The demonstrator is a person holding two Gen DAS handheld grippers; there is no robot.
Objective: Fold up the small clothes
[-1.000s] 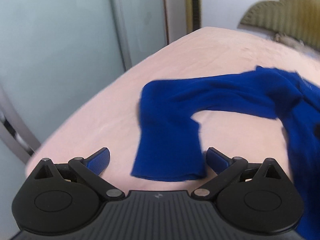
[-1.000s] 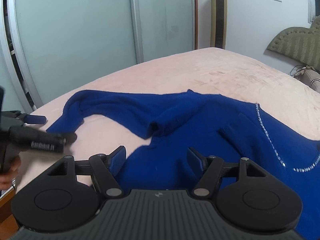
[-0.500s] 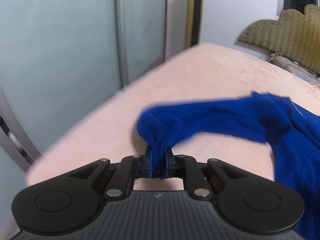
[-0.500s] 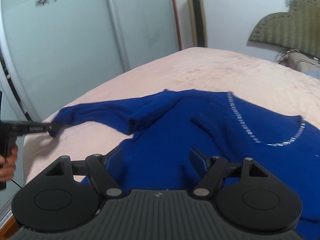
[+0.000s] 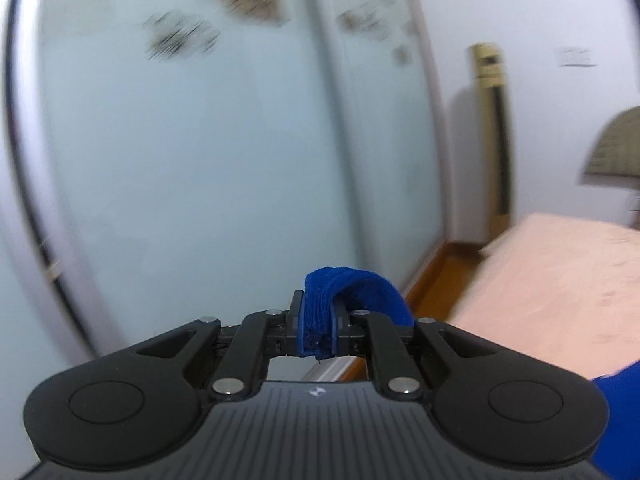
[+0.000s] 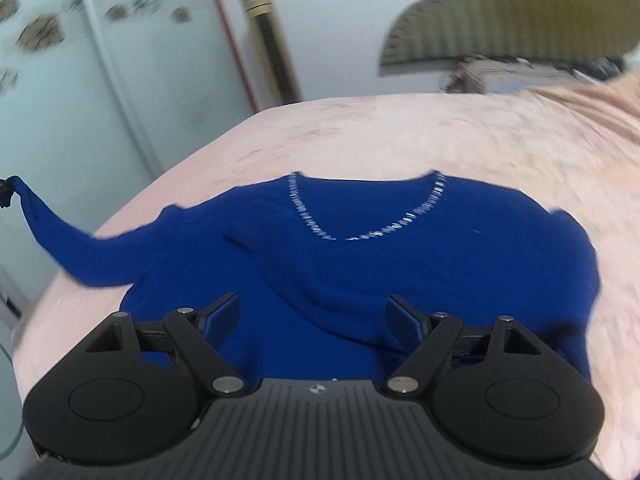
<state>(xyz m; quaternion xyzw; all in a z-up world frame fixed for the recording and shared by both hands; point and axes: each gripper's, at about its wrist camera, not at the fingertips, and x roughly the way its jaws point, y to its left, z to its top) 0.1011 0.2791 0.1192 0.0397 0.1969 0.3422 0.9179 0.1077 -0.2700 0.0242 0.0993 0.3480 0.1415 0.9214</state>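
Note:
A blue sweater [image 6: 400, 264] with a sparkly V-neck trim lies flat on the pink bed [image 6: 500, 144]. My left gripper [image 5: 317, 326] is shut on the sweater's sleeve cuff [image 5: 320, 300] and holds it raised off the bed's left edge. In the right wrist view the sleeve [image 6: 60, 240] stretches up and out to the left. My right gripper [image 6: 316, 316] is open and empty, hovering low over the sweater's lower body.
Pale sliding wardrobe doors [image 5: 200, 160] stand close to the bed's left side, with a strip of wooden floor [image 5: 432, 276] between. A tall gold floor unit [image 6: 272, 40] stands by the far wall. An olive headboard [image 6: 512, 12] is at the back right.
My left gripper closed on the sleeve cuff, then lifted and pulled it out leftward off the bed. My right gripper moved over the sweater's lower body and stayed open.

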